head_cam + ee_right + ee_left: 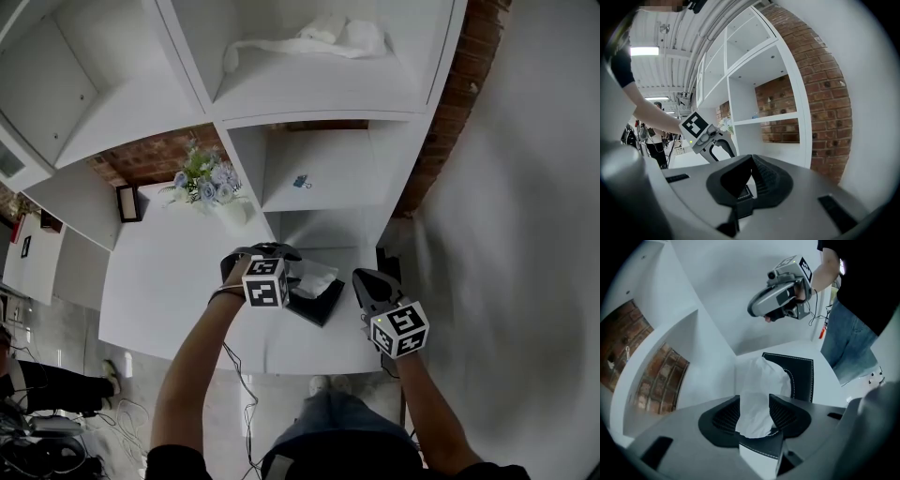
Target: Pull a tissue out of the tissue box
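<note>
A black tissue box [317, 302] lies on the white table [178, 281], with a white tissue [312, 277] standing up out of its slot. My left gripper [284, 255] points steeply down over the box. In the left gripper view the tissue [759, 390] stands between the open jaws of my left gripper [754, 416], with the box [799, 376] just beyond. My right gripper [362, 277] hangs to the right of the box, nearly level, holding nothing. Its jaws meet at the tips in the right gripper view [750, 161], and it shows from the side in the left gripper view [754, 309].
A white shelf unit [239, 117] with open compartments rises behind the table against a brick wall [450, 112]. A bunch of pale flowers [204, 183] and a small black frame [128, 202] stand at the table's back left. A white cloth [319, 39] lies on an upper shelf.
</note>
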`<move>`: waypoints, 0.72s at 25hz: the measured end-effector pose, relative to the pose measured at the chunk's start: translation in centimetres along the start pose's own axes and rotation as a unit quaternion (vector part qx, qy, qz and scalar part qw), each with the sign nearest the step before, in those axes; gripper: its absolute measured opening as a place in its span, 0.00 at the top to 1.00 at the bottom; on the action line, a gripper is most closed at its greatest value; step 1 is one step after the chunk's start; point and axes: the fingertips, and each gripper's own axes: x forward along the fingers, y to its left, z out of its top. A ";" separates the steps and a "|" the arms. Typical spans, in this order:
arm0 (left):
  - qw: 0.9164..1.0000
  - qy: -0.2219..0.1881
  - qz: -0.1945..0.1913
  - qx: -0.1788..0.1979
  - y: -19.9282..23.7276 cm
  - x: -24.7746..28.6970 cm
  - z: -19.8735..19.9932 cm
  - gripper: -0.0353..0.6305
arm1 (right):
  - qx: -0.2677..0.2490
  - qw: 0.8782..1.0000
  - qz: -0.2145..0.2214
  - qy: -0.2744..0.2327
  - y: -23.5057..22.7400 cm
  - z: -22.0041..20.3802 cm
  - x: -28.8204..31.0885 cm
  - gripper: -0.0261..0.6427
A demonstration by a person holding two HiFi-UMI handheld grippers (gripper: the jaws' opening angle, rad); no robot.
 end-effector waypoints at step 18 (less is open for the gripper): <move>0.997 0.044 -0.018 0.056 -1.0 1.7 -0.7 0.80 | 0.000 1.000 0.005 0.005 0.2 0.0 0.4 0.96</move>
